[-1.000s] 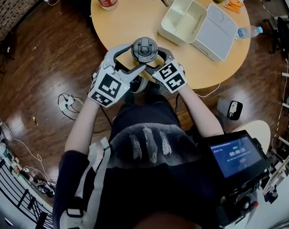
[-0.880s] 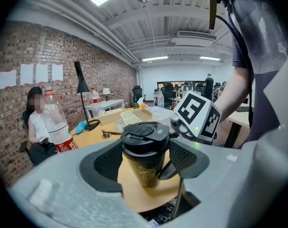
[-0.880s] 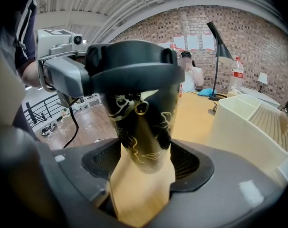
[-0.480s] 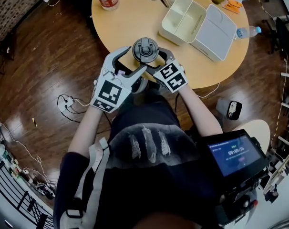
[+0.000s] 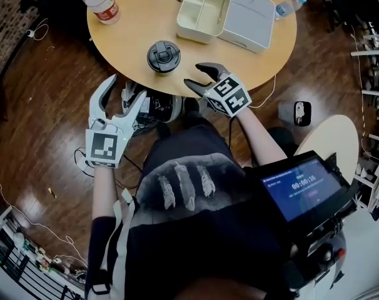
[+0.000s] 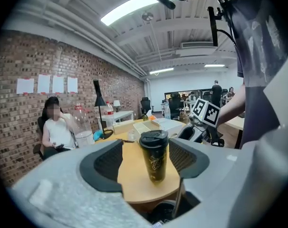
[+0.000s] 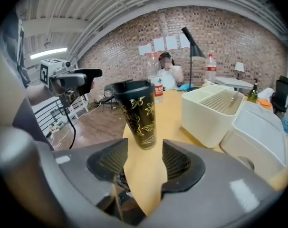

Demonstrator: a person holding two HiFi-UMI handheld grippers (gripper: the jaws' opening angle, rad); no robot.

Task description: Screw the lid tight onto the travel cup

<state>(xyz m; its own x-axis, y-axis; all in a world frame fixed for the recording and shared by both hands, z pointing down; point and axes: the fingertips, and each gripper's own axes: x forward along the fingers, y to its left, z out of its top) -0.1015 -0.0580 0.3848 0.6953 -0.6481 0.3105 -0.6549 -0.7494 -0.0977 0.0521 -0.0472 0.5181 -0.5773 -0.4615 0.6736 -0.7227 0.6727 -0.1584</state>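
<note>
The travel cup (image 5: 163, 56) stands upright on the round tabletop (image 5: 133, 24), close to its near edge, and its black lid (image 5: 164, 54) sits on top. From above the lid hides almost all of the cup's body, and in no view can I tell how far the lid is screwed down. No gripper touches the cup. The left gripper (image 5: 124, 94) is off the tabletop, over the wooden floor (image 5: 45, 105) beyond the near left edge, and its jaws stand wide apart with nothing between the pads; in its own view the cup is seen farther ahead, framed by the gap. The right gripper (image 5: 198, 76) is just outside the near edge, to the right of the cup. Its jaws have just been closing, but they are apart and empty, and the cup stands ahead of them. At the far edge a white box (image 5: 205, 11) with two compartments lies with its flat cover (image 5: 249, 16) open beside it. A water bottle (image 5: 101, 2) at the far left edge is cut off by the upper border of the picture. In the right gripper view the cup partly covers this bottle.
</note>
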